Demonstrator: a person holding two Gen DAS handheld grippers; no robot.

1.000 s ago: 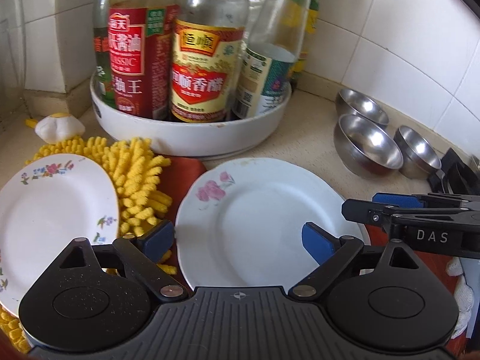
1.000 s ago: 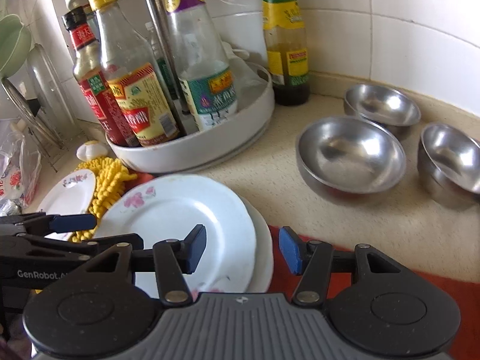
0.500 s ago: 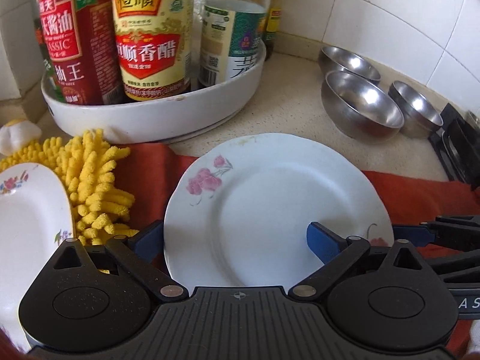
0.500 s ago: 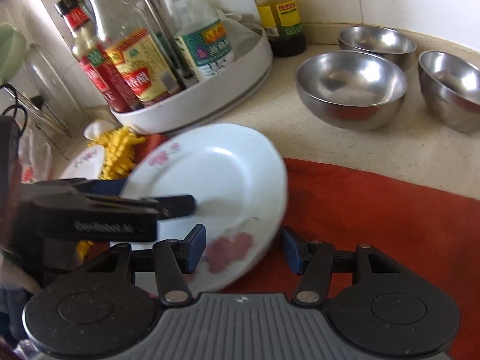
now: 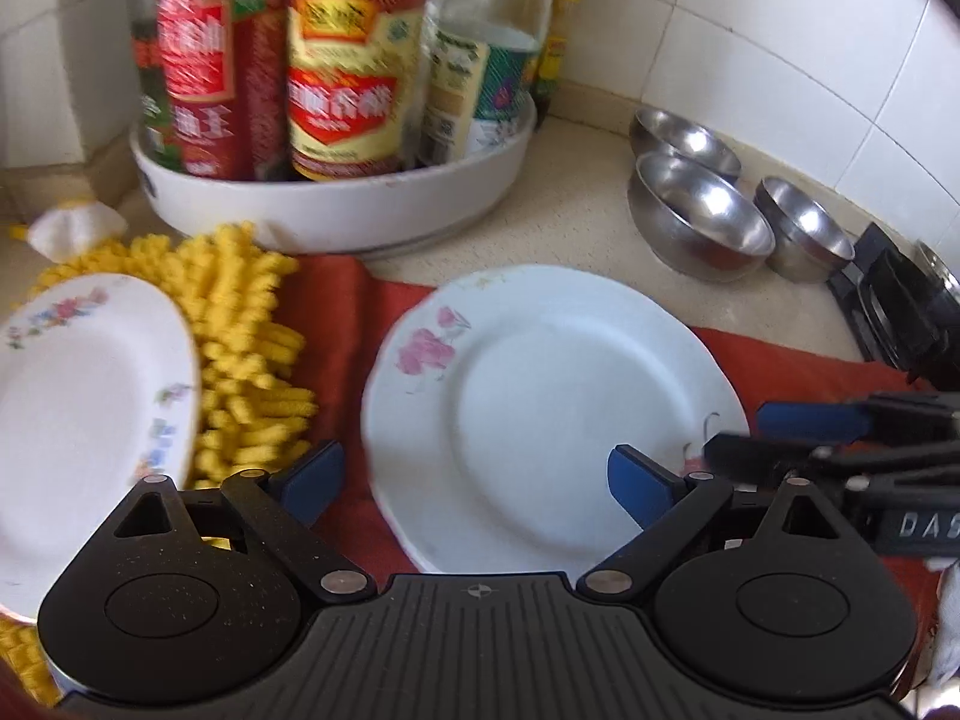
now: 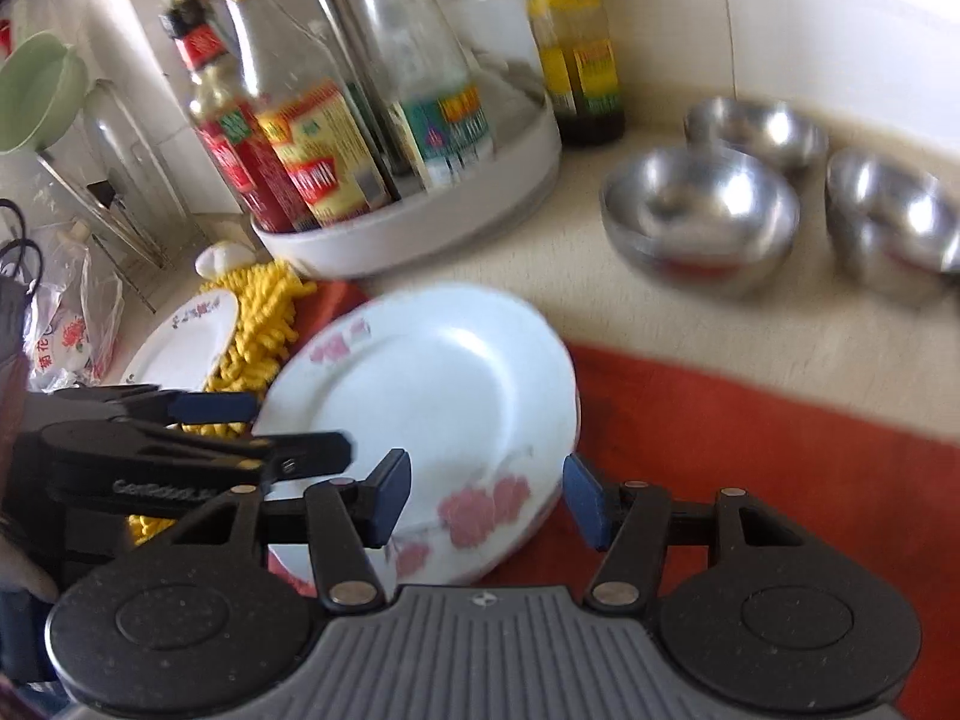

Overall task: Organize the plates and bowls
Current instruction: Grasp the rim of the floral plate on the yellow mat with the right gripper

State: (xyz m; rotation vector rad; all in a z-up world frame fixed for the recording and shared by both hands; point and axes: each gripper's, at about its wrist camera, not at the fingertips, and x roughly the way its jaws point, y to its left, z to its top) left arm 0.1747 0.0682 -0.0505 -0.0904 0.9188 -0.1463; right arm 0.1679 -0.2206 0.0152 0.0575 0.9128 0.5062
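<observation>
the red cloth (image 6: 750,444) now shows bare to the right of the pink-flowered plate (image 5: 552,414), where a second ago the plate lay on another white plate and hid most of it; that lower plate is no longer visible in either view. the plate has shifted left in the right wrist view, lying near the middle of the counter on the cloth. the left gripper (image 5: 474,480) has backed away again after closing in half a second ago: the bottles in the white tray (image 5: 336,210) look smaller than they did then. its jaws stand wide apart, astride the plate's near left part, pads clear of the rim. the right gripper (image 6: 486,495) has its jaws parted about halfway over the plate's near right edge; its right pad looks just beside the rim, though blur keeps me from telling whether it touches.

the small flowered plate (image 5: 84,408) at the left is cut off by the frame and half over the yellow duster (image 5: 246,336). the three steel bowls (image 5: 702,222) sit far right, smeared by motion; bottle labels are unreadable.
</observation>
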